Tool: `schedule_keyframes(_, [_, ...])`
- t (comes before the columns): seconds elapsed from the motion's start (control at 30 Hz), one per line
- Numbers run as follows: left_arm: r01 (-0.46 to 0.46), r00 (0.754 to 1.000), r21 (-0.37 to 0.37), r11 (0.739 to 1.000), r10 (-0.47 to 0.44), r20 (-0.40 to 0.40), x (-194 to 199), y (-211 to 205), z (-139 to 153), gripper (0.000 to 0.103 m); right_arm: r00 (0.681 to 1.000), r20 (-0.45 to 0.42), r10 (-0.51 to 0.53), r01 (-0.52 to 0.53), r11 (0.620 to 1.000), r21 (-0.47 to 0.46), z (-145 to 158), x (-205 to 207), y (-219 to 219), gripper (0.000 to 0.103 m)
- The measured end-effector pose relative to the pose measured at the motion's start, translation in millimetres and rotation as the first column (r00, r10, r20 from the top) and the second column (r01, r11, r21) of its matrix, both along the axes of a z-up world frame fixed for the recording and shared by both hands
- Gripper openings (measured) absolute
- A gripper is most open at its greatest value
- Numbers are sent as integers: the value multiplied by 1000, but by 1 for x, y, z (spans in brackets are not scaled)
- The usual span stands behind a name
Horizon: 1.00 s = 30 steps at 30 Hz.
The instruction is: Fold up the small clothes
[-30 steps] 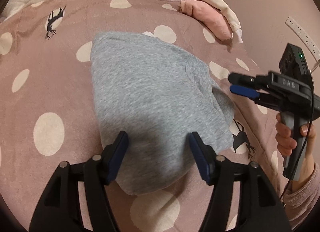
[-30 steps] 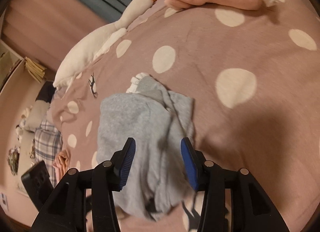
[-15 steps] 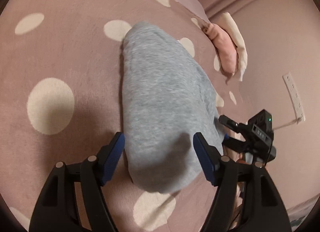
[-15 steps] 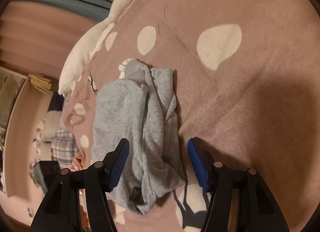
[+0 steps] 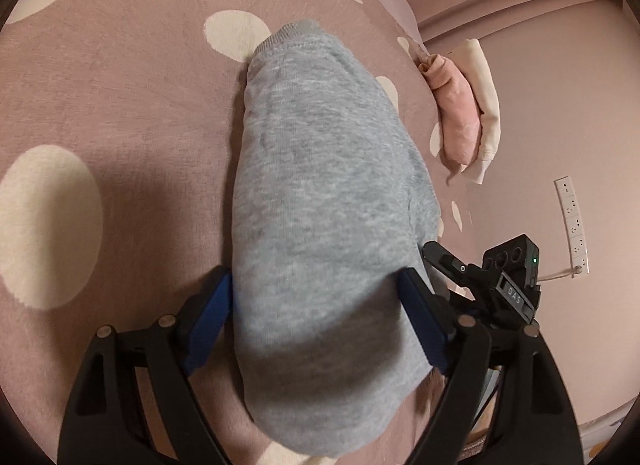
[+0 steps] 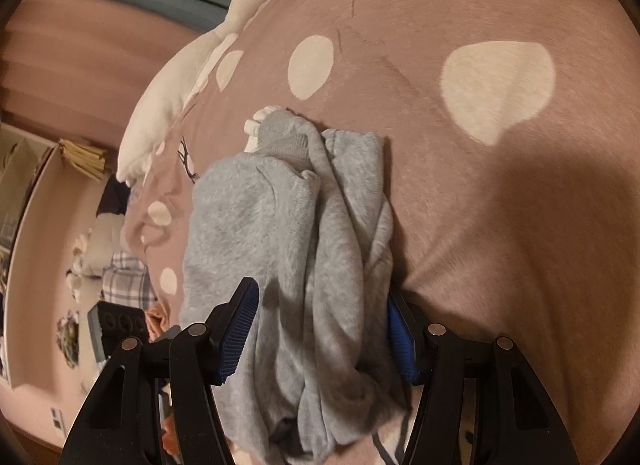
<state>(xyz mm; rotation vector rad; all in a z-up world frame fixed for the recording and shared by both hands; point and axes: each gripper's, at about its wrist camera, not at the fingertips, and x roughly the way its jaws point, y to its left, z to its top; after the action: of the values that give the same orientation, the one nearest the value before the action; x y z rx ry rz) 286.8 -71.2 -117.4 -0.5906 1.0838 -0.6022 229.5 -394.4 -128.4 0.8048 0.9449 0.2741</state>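
Currently one grey garment (image 5: 320, 201) lies on the bed (image 5: 120, 105), long axis near to far, ribbed cuff far. Two claws, left claw (image 5: 316, 317) and right claw (image 6: 320, 333), both spread, have just been opening and straddle its near end.

You hold two matching handheld grippers. The left gripper (image 5: 320, 321) has a black plastic frame built from two forked, triangular arms with open cut-outs. Each arm carries two round silver rivets at its pivot points. Each finger ends in a flat, ribbed blue pad (image 5: 208, 325). The right gripper (image 6: 320, 337) repeats this construction: black frame, silver rivets, finely ribbed blue pads (image 6: 236, 329). Seen from the left wrist camera, the right gripper's body is a black block with white "DAS" lettering, a small lit green indicator, and three round recesses on its top face. A pink ribbed sleeve cuff (image 5: 474, 452) shows at the lower edge.
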Motion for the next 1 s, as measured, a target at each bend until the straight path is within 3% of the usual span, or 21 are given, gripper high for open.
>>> schedule_keyframes(0.37, [-4,1000,0,1000,4,-9,10,-8,-4,88,1000,9,17,-17,1000,-21,-1,9,2,61])
schedule_keyframes(0.53, [-12,1000,54,998,12,0,12,-12,-3,88,1000,16,12,-12,999,-40,1,11,6,61])
schedule_keyframes(0.7, [-29,999,144,989,24,34,9,-16,1,77,999,29,31,-27,991,-128,6,11,17,60])
schedule_keyframes(0.77, [-33,999,162,986,26,41,9,-16,1,74,999,29,39,-33,978,-207,10,11,25,54])
schedule_keyframes(0.83, [-38,999,171,985,31,43,8,-16,0,72,998,33,50,-41,971,-234,11,10,29,43])
schedule_keyframes(1.0, [-51,997,217,975,38,65,5,-18,5,63,997,46,62,-44,944,-326,19,8,41,30])
